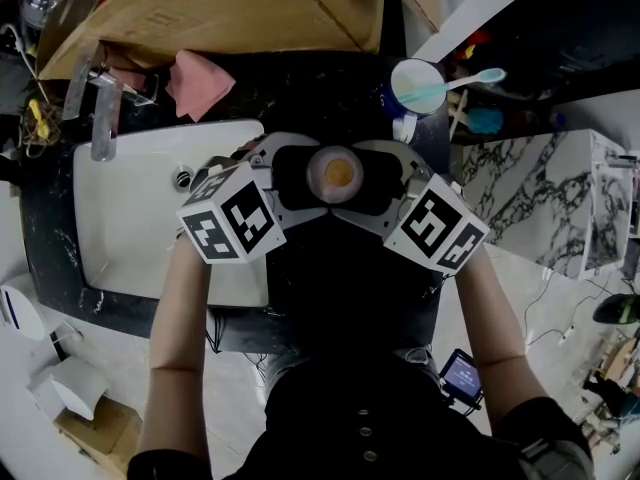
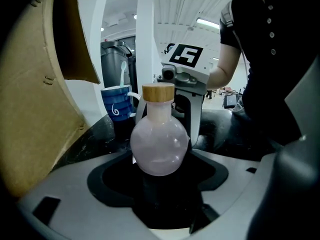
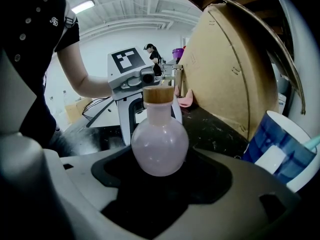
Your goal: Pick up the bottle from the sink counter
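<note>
Bottle (image 1: pixel 338 173) (image 2: pixel 159 141) (image 3: pixel 159 139), round pink body with wooden cap, is standing upright over the dark counter (image 1: pixel 300 93), just right of the white sink (image 1: pixel 130 218); its base is hidden. The left gripper (image 1: pixel 290 180) (image 2: pixel 161 184) and the right gripper (image 1: pixel 385 183) (image 3: pixel 160 184) are facing each other, ringing it. Both are holding their jaws wide, the bulb sitting in each opening; whether the pads are touching it cannot be told. A blue cup (image 1: pixel 418 86) is standing at far right, a pink cloth (image 1: pixel 198 80) lying at far left.
</note>
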The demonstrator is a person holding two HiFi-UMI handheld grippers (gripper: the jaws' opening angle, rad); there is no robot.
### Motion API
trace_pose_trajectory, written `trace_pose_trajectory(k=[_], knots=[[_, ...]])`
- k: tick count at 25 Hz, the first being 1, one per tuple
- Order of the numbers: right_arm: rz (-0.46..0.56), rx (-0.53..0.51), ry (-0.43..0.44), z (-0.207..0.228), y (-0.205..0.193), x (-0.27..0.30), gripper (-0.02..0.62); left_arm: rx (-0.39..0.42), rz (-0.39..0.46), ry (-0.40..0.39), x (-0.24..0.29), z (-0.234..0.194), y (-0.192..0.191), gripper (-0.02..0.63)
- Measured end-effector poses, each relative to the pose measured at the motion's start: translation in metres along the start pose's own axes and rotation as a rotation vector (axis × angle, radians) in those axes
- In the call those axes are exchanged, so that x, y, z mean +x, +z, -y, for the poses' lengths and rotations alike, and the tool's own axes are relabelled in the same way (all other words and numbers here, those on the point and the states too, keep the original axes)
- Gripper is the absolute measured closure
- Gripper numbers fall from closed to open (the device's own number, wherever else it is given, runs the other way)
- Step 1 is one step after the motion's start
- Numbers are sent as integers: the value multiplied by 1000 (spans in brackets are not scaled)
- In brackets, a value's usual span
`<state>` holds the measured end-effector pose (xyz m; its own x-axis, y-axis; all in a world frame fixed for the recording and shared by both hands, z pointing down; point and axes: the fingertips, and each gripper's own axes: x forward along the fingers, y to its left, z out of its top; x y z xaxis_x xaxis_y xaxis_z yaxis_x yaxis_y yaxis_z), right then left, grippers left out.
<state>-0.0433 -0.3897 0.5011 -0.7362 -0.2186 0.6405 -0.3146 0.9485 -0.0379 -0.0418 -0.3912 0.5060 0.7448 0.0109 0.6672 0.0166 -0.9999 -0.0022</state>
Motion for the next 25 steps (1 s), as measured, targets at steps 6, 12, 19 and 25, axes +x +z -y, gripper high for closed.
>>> trace_pose_trajectory(k=[6,12,19,25], knots=[[0,-5,-2,0,0,-1,259,-7,6,10,-1,-1,1,270],[-8,0,20,-5,-1,-2,258,-20,-6,15,-1,5,1,270],[-15,-10,30,-21,-3,-8,258,-31,-2,21,-1,21,3,270],[0,-12,47,-37,2,-15,258,-30,7,21,-9,37,8,270]])
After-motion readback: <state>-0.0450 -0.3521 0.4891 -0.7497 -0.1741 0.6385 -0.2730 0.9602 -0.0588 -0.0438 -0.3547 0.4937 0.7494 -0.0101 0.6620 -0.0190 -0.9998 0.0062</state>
